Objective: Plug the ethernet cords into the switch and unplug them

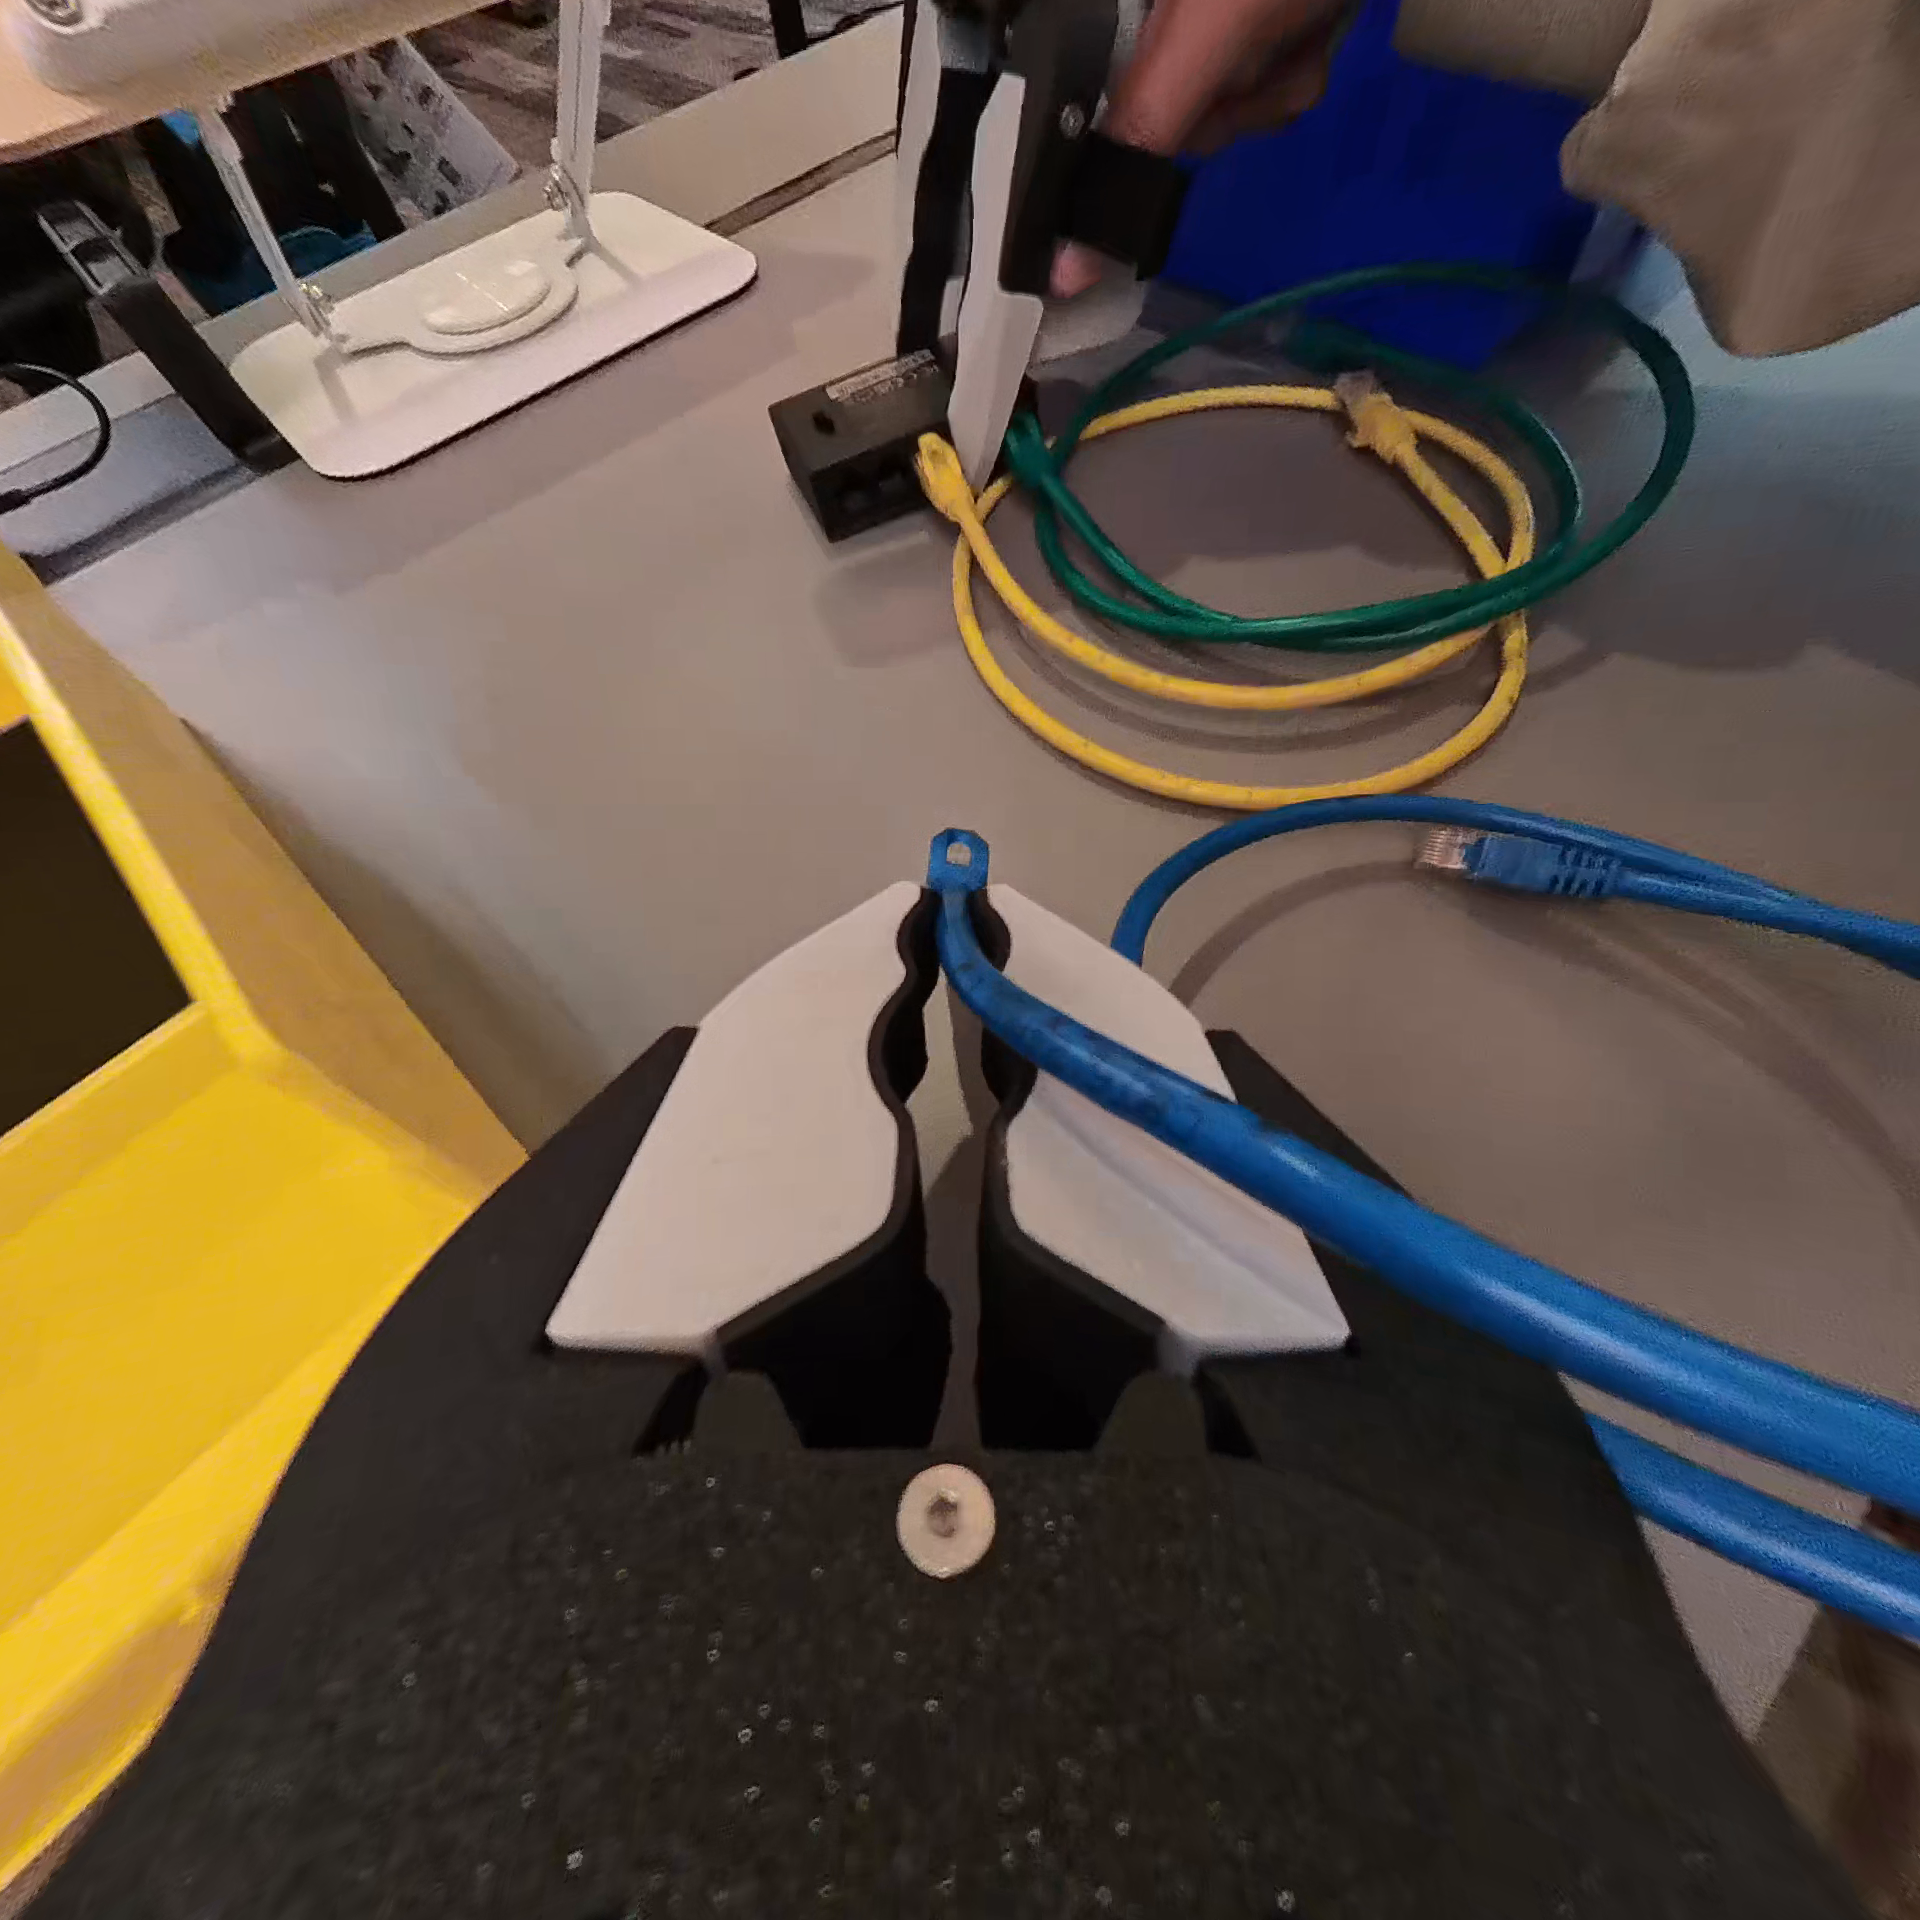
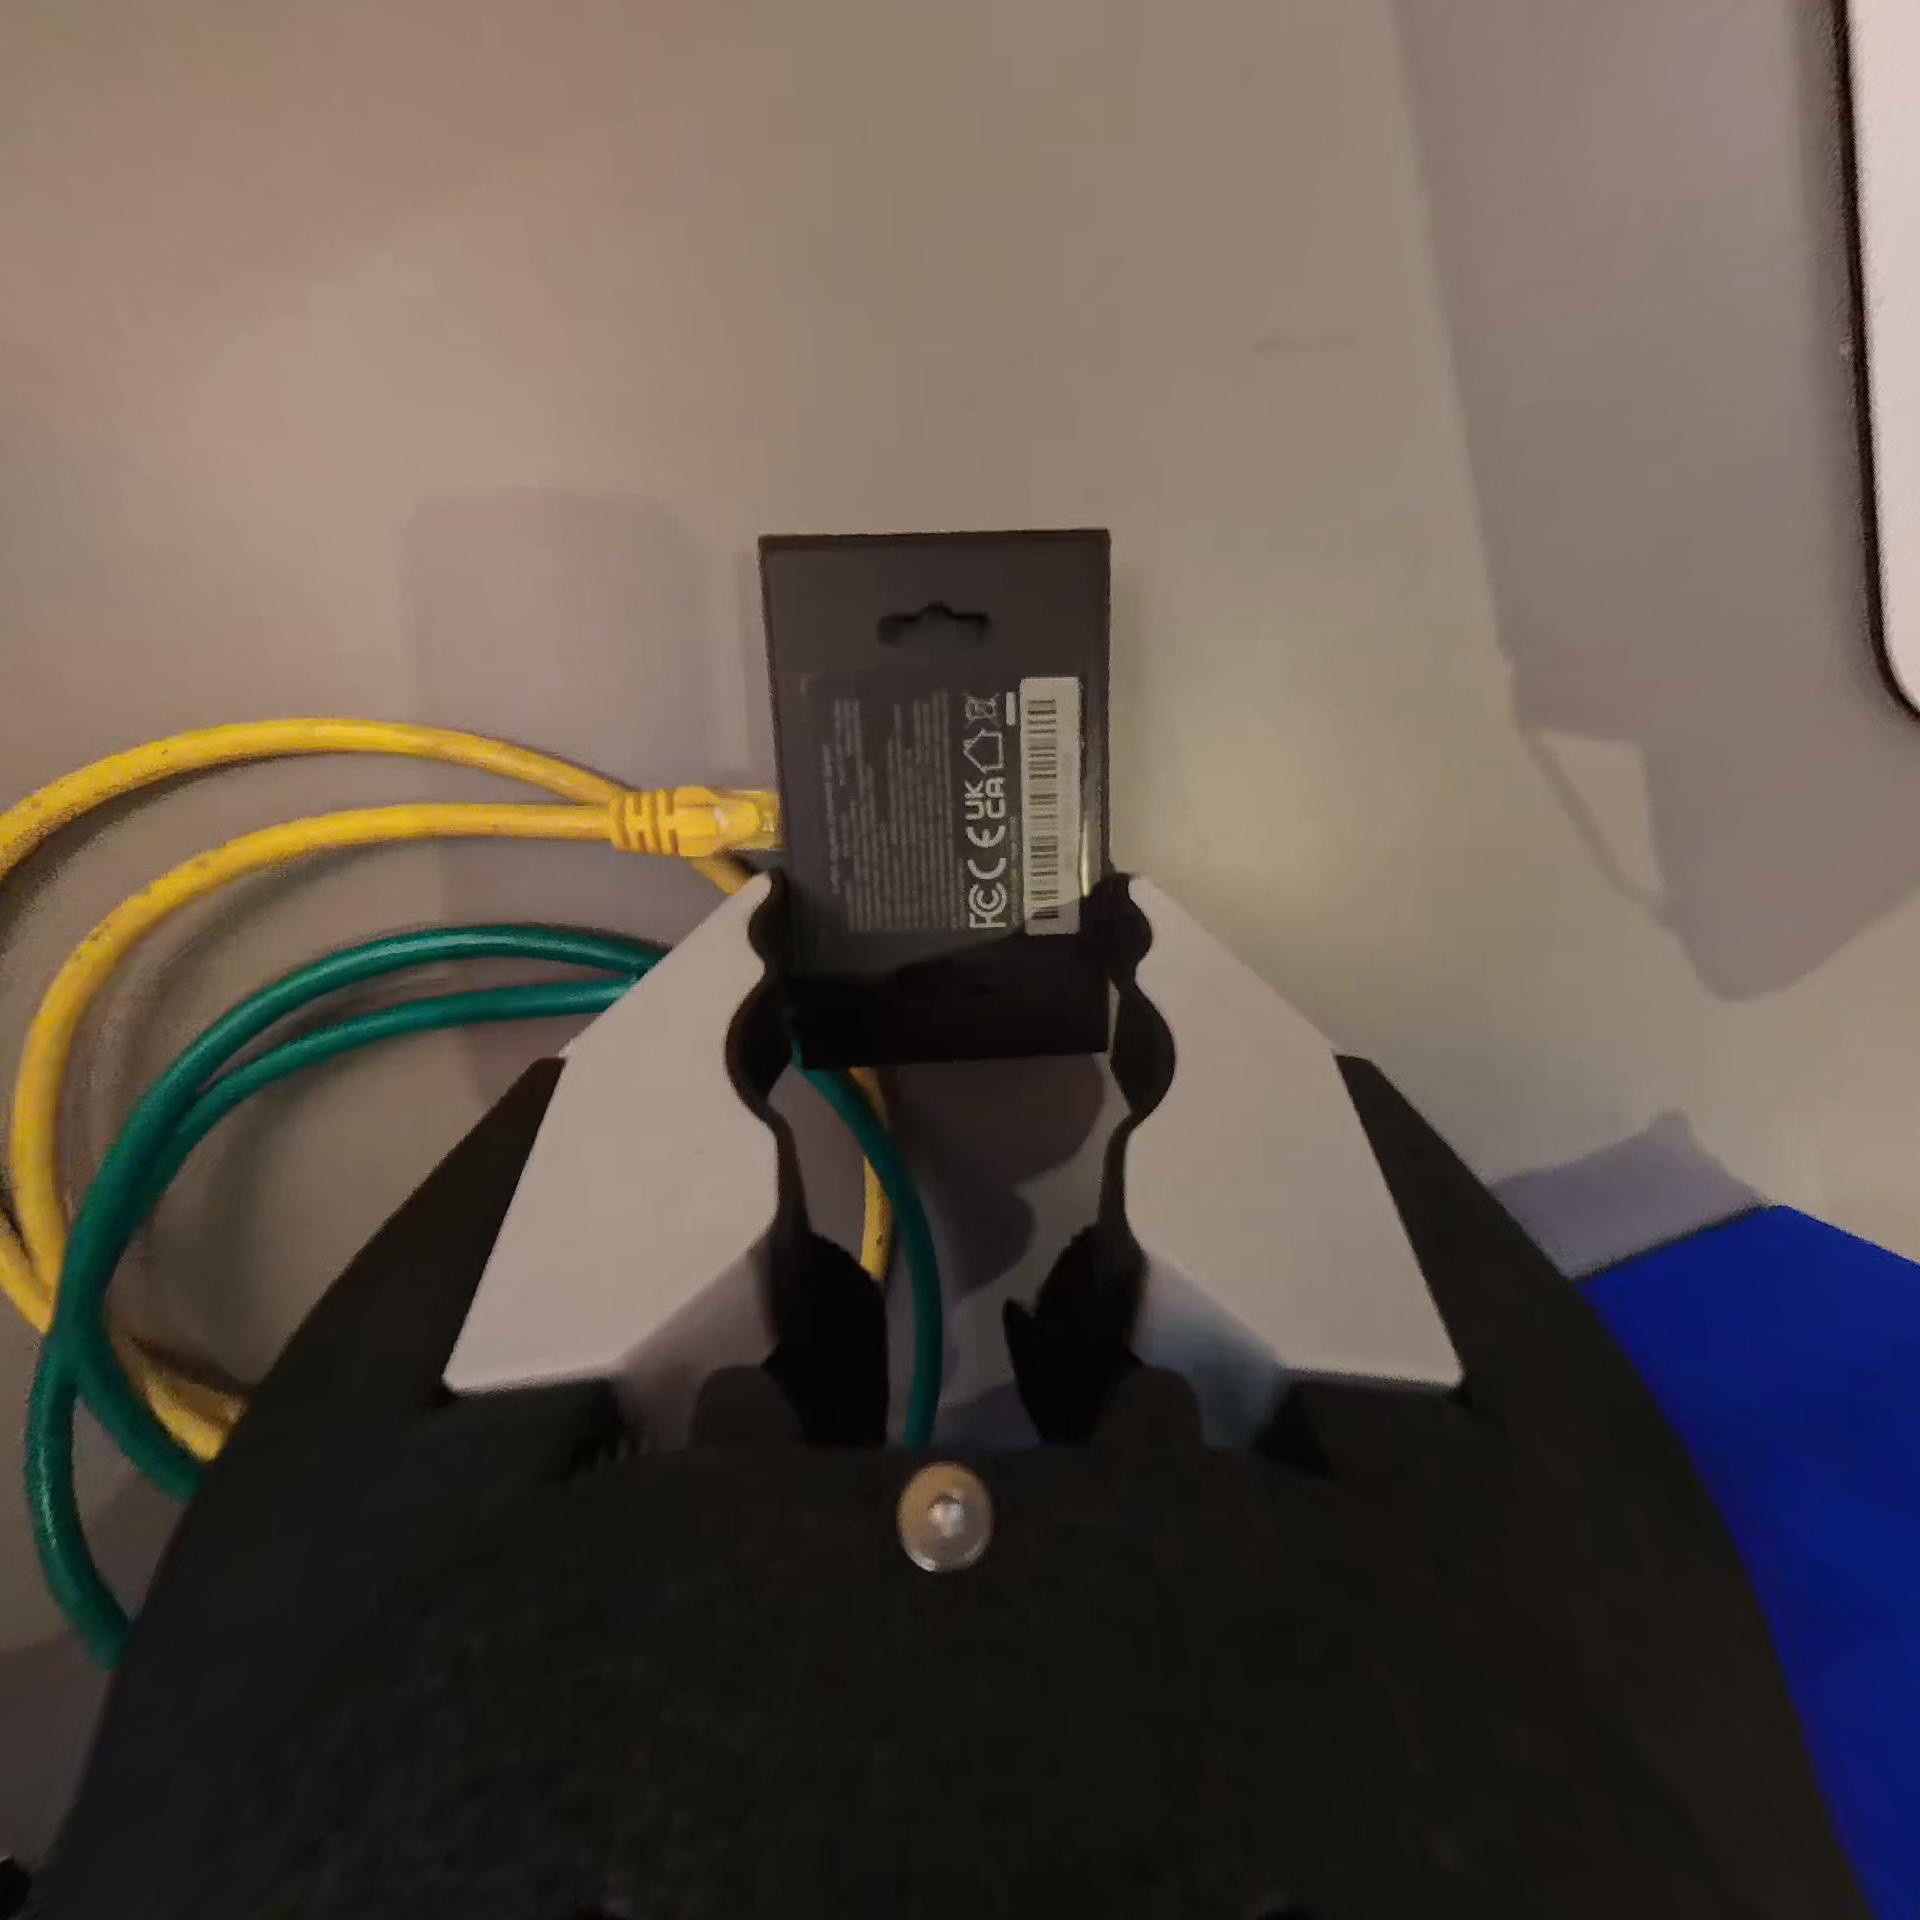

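The black switch (image 1: 862, 447) lies on the grey table with its label side up (image 2: 940, 727). My right gripper (image 2: 948, 883) is shut on the switch's near end, one finger on each side; in the left wrist view it (image 1: 971, 436) comes down from above. A yellow cord (image 1: 1247, 686) is plugged into the switch by its plug (image 2: 707, 821). A green cord (image 1: 1351, 623) runs to the switch beside it; its plug is hidden behind my finger. My left gripper (image 1: 954, 899) is shut on a blue cord (image 1: 1247, 1153) just behind its plug (image 1: 956, 857), well short of the switch.
The blue cord's other plug (image 1: 1496, 860) lies on the table to the right. A yellow bin (image 1: 156, 1143) stands at the left, a blue bin (image 1: 1382, 208) behind the switch. A white stand base (image 1: 499, 332) sits at the back left. A person's hand (image 1: 1195, 83) holds the right gripper. My hands' fingertips stand some 25 cm from each other. From my right tips it is roughly 20 cm to the white stand base (image 1: 499, 332); from my left, 40 cm.
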`<state>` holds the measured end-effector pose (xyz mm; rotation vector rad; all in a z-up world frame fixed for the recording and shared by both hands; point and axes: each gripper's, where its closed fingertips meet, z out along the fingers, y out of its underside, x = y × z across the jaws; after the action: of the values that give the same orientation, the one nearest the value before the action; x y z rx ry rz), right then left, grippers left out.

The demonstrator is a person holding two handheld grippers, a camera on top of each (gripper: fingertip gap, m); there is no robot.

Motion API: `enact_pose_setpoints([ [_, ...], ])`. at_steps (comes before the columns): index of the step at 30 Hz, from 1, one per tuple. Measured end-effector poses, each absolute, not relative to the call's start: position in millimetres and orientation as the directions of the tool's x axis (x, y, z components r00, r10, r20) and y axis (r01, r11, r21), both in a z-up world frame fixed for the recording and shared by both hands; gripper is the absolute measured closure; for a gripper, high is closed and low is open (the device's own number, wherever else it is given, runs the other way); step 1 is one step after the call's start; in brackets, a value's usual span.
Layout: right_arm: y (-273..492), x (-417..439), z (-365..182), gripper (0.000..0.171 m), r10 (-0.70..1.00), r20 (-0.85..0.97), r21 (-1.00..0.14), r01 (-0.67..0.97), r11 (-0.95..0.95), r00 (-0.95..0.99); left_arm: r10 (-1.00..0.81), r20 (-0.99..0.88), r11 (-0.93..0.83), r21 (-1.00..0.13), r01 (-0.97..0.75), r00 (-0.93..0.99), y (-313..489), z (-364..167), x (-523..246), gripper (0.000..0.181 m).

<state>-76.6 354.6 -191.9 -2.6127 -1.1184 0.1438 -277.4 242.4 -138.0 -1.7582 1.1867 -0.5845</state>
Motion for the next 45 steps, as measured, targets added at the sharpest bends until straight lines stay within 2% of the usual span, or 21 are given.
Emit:
enact_pose_setpoints([
  [4, 353.8, -76.1, -185.1, 0.111, 0.702, 0.044, -0.323, 0.675, -0.664, 0.711, -0.88, -0.083, -0.1, -0.93, -0.354, 0.467, 252.4, -112.0, -264.9, 0.176],
  [6, 355.0, -87.5, -163.6, 0.112, 0.671, 0.023, -0.421, 0.617, -0.665, 0.741, -0.864, -0.08, -0.065, -0.961, -0.268, 0.497, 261.4, -88.2, -256.7, 0.176],
  [9, 342.8, -117.3, -122.8, 0.111, 0.671, -0.109, -0.576, 0.504, -0.644, 0.733, -0.853, -0.124, 0.037, -0.983, -0.178, 0.506, 269.7, -49.5, -242.8, 0.176],
  [15, 303.9, -160.4, -74.7, 0.111, 0.758, -0.219, -0.737, 0.404, -0.541, 0.615, -0.882, -0.191, 0.121, -0.975, -0.186, 0.43, 277.2, -23.4, -212.1, 0.176],
  [24, 292.6, -154.9, -80.3, 0.111, 0.692, -0.339, -0.73, 0.286, -0.621, 0.637, -0.828, -0.34, 0.235, -0.933, -0.273, 0.446, 267.0, -32.4, -197.3, 0.176],
  [28, 293.8, -154.0, -82.5, 0.111, 0.667, -0.342, -0.726, 0.264, -0.635, 0.662, -0.83, -0.246, 0.163, -0.965, -0.204, 0.501, 269.6, -35.5, -197.3, 0.176],
  [33, 293.7, -155.5, -81.6, 0.111, 0.665, -0.323, -0.738, 0.26, -0.623, 0.673, -0.84, -0.119, 0.086, -0.993, -0.087, 0.529, 269.9, -36.8, -197.6, 0.176],
  [38, 291.4, -154.7, -83.1, 0.111, 0.665, -0.291, -0.737, 0.283, -0.614, 0.688, -0.833, -0.157, 0.112, -0.987, -0.116, 0.531, 268.6, -43.0, -195.0, 0.176],
  [45, 293.9, -150.5, -88.2, 0.113, 0.665, -0.121, -0.721, 0.395, -0.569, 0.737, -0.831, -0.169, 0.091, -0.981, -0.169, 0.53, 270.4, -53.9, -193.7, 0.176],
])
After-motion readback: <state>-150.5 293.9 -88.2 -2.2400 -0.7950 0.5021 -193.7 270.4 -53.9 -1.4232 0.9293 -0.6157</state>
